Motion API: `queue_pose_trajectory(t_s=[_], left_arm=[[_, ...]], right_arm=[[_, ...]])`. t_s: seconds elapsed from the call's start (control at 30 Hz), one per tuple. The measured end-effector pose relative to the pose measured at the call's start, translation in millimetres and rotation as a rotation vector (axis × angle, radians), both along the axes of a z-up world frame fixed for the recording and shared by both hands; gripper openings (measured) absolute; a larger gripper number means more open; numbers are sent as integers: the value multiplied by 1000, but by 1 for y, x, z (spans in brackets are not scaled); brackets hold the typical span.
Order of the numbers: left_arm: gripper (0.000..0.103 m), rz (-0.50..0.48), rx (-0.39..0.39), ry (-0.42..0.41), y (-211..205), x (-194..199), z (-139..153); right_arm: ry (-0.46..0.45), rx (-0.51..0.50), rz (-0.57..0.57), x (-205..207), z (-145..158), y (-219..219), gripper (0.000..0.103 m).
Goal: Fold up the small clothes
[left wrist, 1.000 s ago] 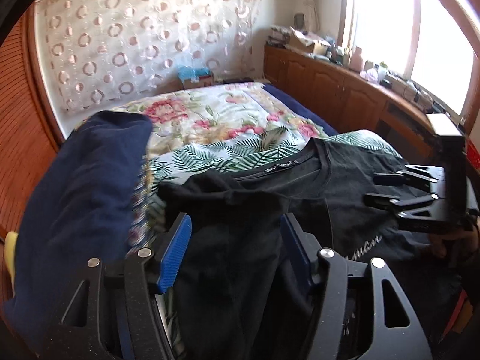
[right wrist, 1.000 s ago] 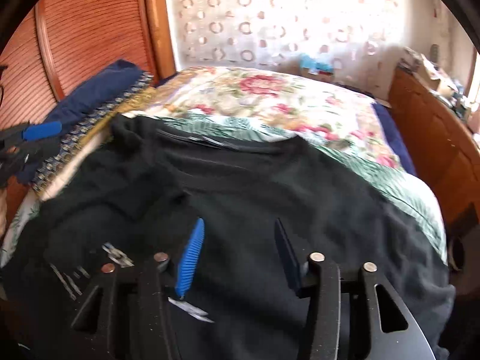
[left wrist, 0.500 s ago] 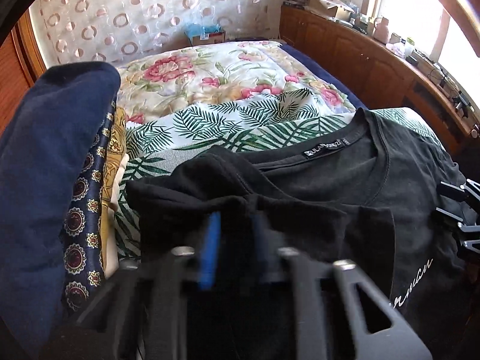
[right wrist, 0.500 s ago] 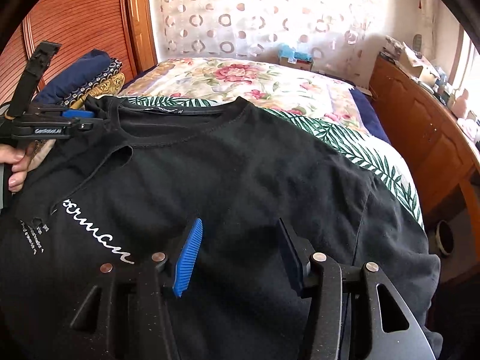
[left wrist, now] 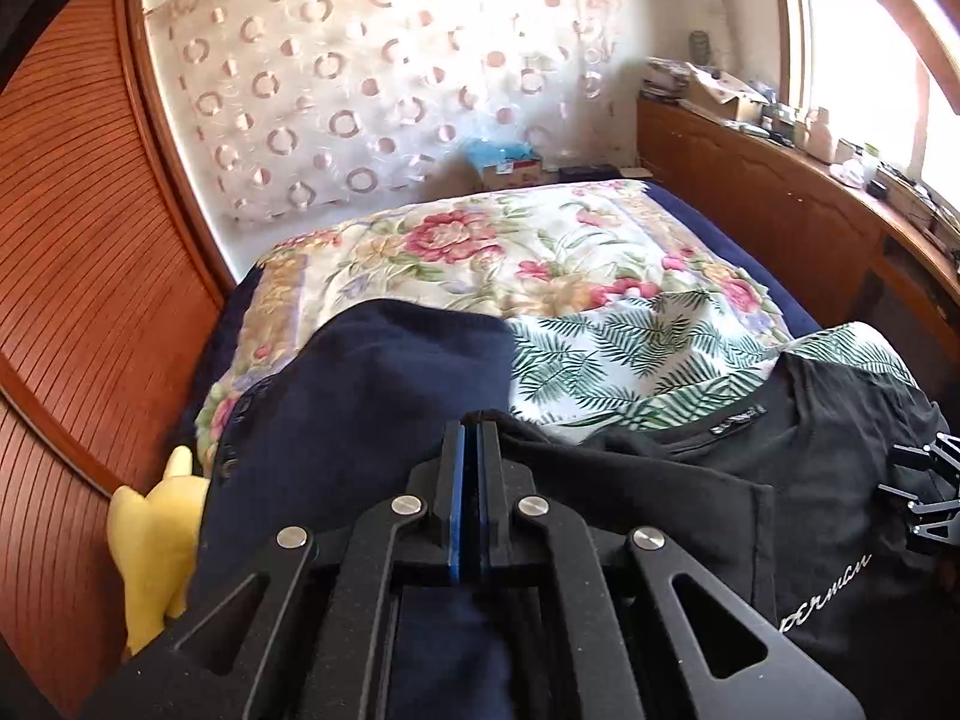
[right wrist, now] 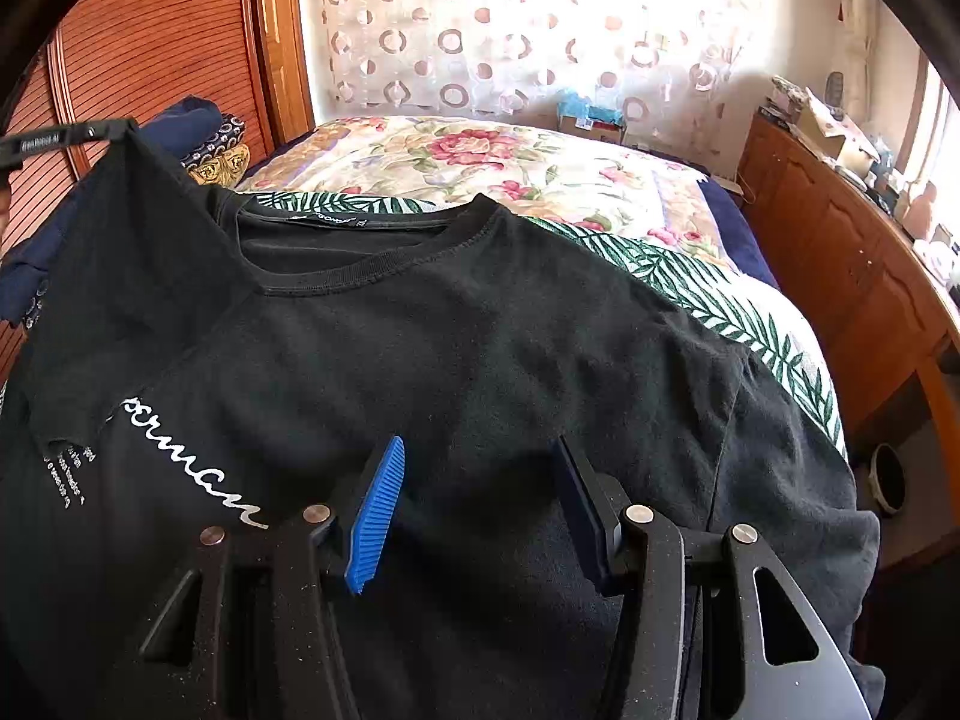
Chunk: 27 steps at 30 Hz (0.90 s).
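Note:
A black T-shirt (right wrist: 480, 324) with white script lies spread, neck away from me, on the palm-leaf sheet of the bed. My left gripper (left wrist: 471, 432) is shut on the shirt's left sleeve (left wrist: 600, 480), its blue pads pressed together with a fold of black cloth at the tips. In the right wrist view the left gripper (right wrist: 123, 127) holds that sleeve (right wrist: 120, 252) raised off the bed at the upper left. My right gripper (right wrist: 480, 480) hovers open just over the shirt's chest, with nothing between its fingers. Its black fingers (left wrist: 924, 498) show at the right edge of the left wrist view.
A stack of folded navy clothes (left wrist: 372, 408) lies to the left of the shirt, with a yellow plush toy (left wrist: 159, 534) beside it. A floral quilt (right wrist: 510, 162) covers the far bed. A wooden wardrobe (left wrist: 78, 252) stands left, a cluttered wooden cabinet (right wrist: 840, 252) right.
The left gripper closed on the sleeve and carried it up and to the left. The right gripper stayed open and settled over the shirt's chest.

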State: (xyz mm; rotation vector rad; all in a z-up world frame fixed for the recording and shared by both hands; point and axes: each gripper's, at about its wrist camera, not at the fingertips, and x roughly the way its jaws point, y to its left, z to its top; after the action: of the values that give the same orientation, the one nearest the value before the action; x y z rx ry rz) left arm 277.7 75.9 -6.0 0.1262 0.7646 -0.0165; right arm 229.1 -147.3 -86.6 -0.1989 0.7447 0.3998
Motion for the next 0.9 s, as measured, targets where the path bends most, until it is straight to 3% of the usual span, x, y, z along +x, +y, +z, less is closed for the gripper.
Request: queue_pose_trajectory(t_s=[0.13,0.2,0.4,0.43,0.63,0.8,0.9], left_arm=[[5,-13,-13,5,1,-4,-4],[10,-17,-27,0,-3,-5,-4],[66,-68,-57,-75,-17,-29,13],[81,-76,-64,-89,-20,-34,16],[84,-165,-106,-119,-48,-62,15],[84,-267,-160,-48,-78,-75,-20],[84,-302,-151,7,-95,-78,-46]], right_arm=[[0,-1,0,0,-1,0,54],[-1,0,0,0,0,0,54],[0,0,0,1,-1,-2,54],[0,3,0,1,-1,-3,54],[-67,57,-33,-14,22,-31,54],[-129,47,-117,-33,34,-81,54],[-135,23,-185,-42,29,-112,54]])
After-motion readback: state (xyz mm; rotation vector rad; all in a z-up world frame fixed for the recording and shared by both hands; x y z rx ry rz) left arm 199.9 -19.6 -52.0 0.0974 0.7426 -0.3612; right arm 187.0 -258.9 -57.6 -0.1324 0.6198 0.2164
